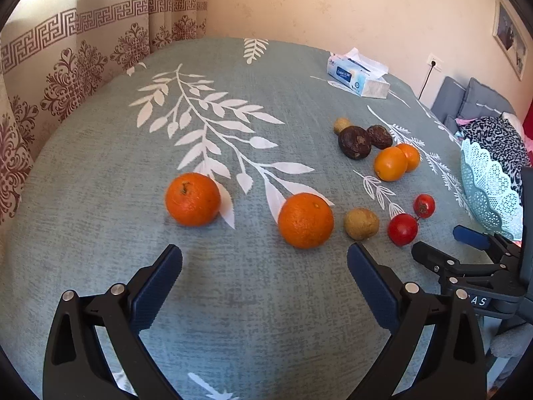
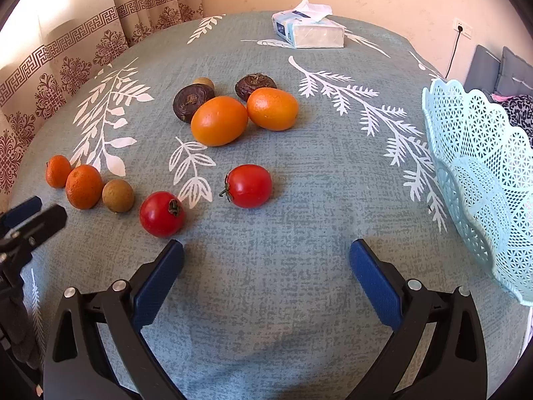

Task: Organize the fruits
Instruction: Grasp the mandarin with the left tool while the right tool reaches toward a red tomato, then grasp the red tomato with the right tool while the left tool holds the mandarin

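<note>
Both tongs stand spread wide with nothing between their pads: the left gripper [image 1: 265,260] hangs over bare cloth near the table's front edge, and the right gripper [image 2: 266,253] does the same just to its right. The fruit lies scattered on the table [image 2: 299,173], none of it in the basket [image 2: 479,166] yet, which sits tilted at the right edge. Closest to the right tongs are two tomatoes [image 2: 161,213] [image 2: 249,185]; the nearer one lies just ahead of the left fingertip, the other ahead and nearer the middle of the gap, its stem end turned left. Ahead of the left tongs sit two oranges [image 1: 192,199] [image 1: 305,220], well apart from each other, the right-hand one just beyond the gap and slightly right of centre, with a small tan fruit [image 1: 361,223] beside it. Farther toward the middle of the table, two oval orange fruits [image 2: 219,120] [image 2: 272,108] touch, their long axes running roughly left to right, with two dark brown fruits [image 2: 192,101] [image 2: 255,85] behind them. A tissue box [image 2: 309,28] stands by the far edge. The right hand looks better placed for the tomatoes and the basket.
</note>
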Tool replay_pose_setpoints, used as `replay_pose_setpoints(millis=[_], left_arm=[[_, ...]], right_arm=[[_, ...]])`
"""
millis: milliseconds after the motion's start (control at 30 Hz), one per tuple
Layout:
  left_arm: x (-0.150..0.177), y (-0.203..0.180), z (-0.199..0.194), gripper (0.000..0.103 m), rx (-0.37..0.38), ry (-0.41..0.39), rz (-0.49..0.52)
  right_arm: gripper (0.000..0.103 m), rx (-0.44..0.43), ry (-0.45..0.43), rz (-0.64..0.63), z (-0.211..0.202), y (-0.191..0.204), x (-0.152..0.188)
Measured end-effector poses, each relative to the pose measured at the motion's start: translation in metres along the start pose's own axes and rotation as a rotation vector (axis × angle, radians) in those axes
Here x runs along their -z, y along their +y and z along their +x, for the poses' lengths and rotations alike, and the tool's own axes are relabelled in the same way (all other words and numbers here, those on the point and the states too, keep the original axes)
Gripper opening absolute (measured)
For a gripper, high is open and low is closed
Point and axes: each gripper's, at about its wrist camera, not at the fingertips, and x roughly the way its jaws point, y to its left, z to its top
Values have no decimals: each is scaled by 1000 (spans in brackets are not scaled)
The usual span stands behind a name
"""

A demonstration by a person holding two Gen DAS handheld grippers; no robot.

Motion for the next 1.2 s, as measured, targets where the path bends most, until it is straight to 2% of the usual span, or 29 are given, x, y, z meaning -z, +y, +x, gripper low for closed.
replay_pose_setpoints(millis=[133, 267, 500, 633, 700, 800, 867, 933, 1000, 1067, 1133, 1200], left_arm=[[-11, 23, -11, 98, -48, -62, -21], [-21, 40, -12, 97, -99, -77, -42], [-27, 52, 10, 80, -113, -33, -59], [-28, 53, 25, 70, -111, 5, -60], [-27, 53, 32, 58, -113, 27, -66], [-28, 54, 36, 49, -89, 44, -74], [-28, 51, 36, 41, -75, 42, -65], [-28, 49, 36, 40, -76, 41, -59], [-29, 50, 36, 40, -66, 41, -65], [-29, 51, 35, 40, -62, 40, -71], [-30, 50, 35, 40, -62, 40, -70], [-30, 49, 35, 40, -60, 40, -65]], right_arm=[[101, -1, 1, -7, 0, 0, 0], [101, 1, 1, -8, 0, 2, 0], [101, -26, -10, 10, -3, -3, 0], [101, -95, -25, 43, -8, -11, 0], [101, -124, -30, 70, -10, -15, -1], [100, -150, -43, 105, -14, -20, -4], [97, -147, -57, 98, -15, -19, -7], [83, -138, -60, 83, -15, -16, -11], [74, -147, -58, 77, -13, -15, -16], [70, -149, -55, 67, -9, -12, -20], [59, -155, -45, 56, -4, -9, -24], [53, -162, -36, 46, 1, -6, -27]])
